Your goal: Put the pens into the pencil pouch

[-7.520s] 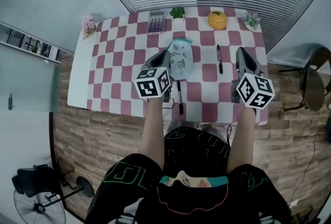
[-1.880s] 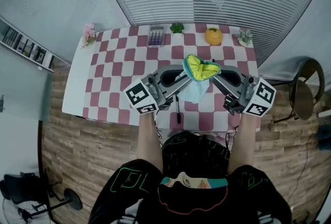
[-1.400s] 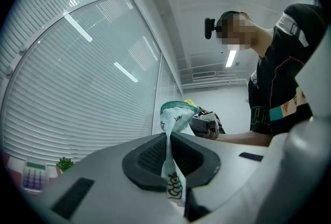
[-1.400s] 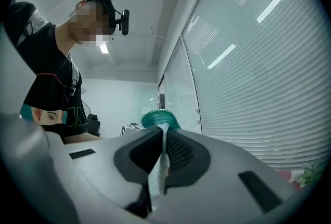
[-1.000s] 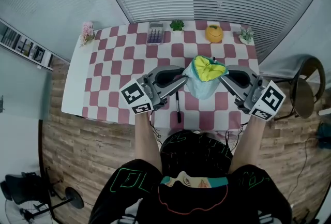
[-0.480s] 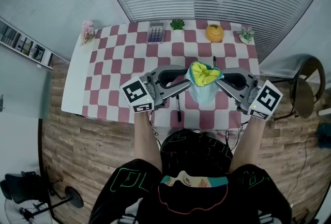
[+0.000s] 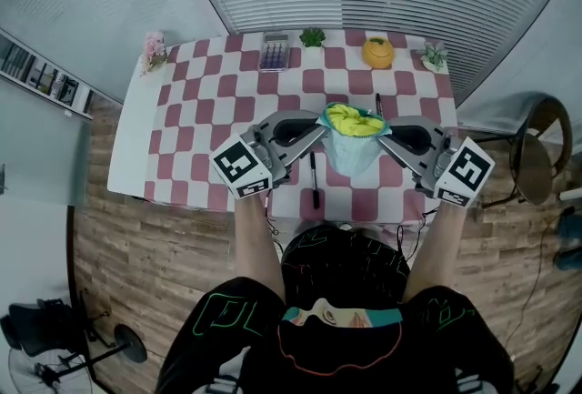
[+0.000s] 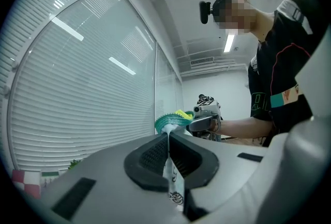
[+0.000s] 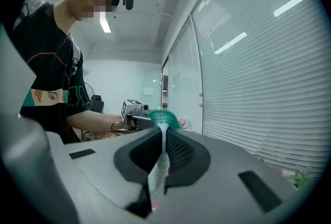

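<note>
The light blue pencil pouch (image 7: 351,152) with its yellow lining hangs above the checkered table (image 7: 209,110), mouth up. My left gripper (image 7: 321,125) is shut on the pouch's left rim and my right gripper (image 7: 381,136) on its right rim. The left gripper view shows pouch fabric (image 8: 174,184) pinched between the left gripper's (image 8: 168,135) pads. In the right gripper view the right gripper (image 9: 164,132) clamps pouch fabric (image 9: 157,176) the same way. One black pen (image 7: 314,179) lies on the table under the left gripper. A second pen (image 7: 378,104) lies just beyond the pouch.
Along the table's far edge stand pink flowers (image 7: 152,49), a calculator (image 7: 273,51), a small green plant (image 7: 312,37), an orange pumpkin-shaped thing (image 7: 377,52) and another small plant (image 7: 434,57). A chair (image 7: 532,160) stands to the right of the table.
The pouch lay flat on the table in the earliest frame; now it hangs between both grippers. Over the last second it has sunk slightly and shifted a little left.
</note>
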